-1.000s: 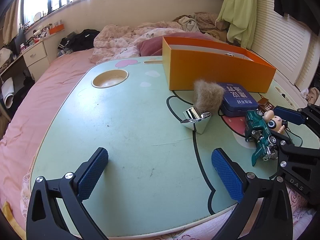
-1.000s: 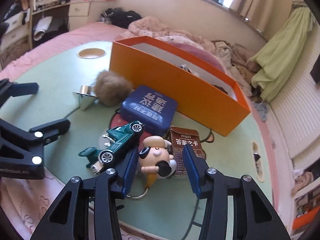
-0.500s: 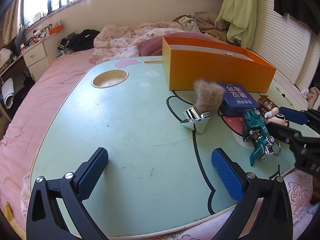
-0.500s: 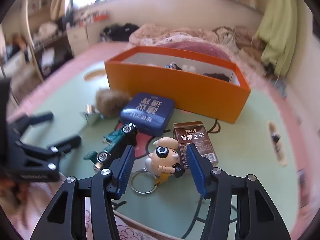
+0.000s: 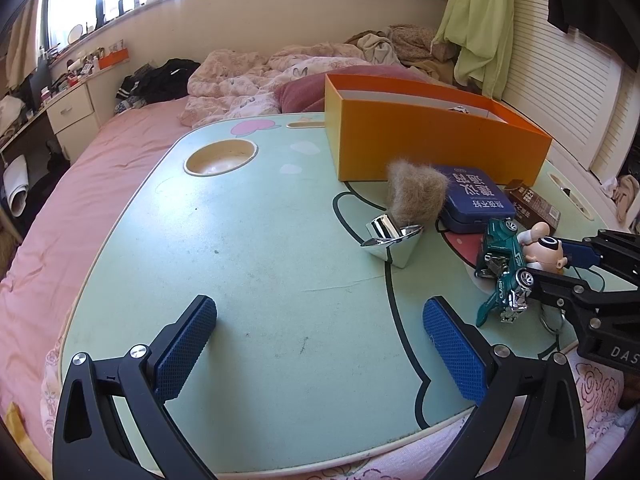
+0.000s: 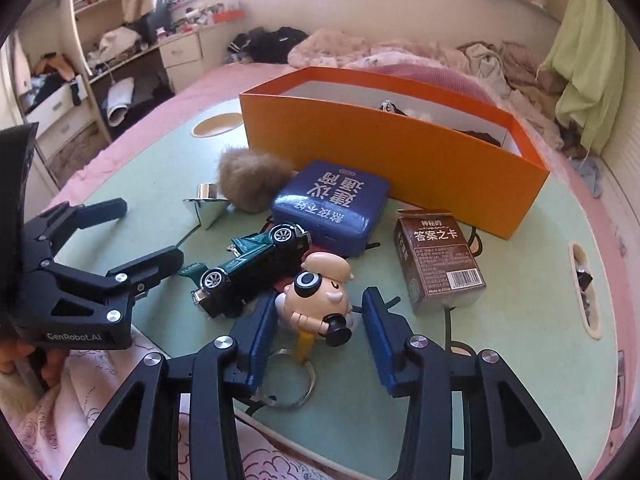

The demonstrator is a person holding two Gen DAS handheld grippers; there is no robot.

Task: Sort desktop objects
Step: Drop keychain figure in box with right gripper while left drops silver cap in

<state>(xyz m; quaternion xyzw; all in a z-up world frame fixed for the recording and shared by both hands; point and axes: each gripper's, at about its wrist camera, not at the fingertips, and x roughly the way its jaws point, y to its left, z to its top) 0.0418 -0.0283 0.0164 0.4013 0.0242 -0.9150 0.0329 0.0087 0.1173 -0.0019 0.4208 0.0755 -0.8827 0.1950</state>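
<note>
Currently the right gripper [image 6: 320, 332] straddles the keychain figure [image 6: 318, 296] at the table's [image 5: 260, 280] near edge; jaws closing, pads not yet touching. Figure's long axis runs toward the camera, ring [image 6: 290, 380] nearest. Left gripper [image 5: 320, 344] wide open, empty, well apart. Box [image 6: 380, 148] lies beyond.
</note>
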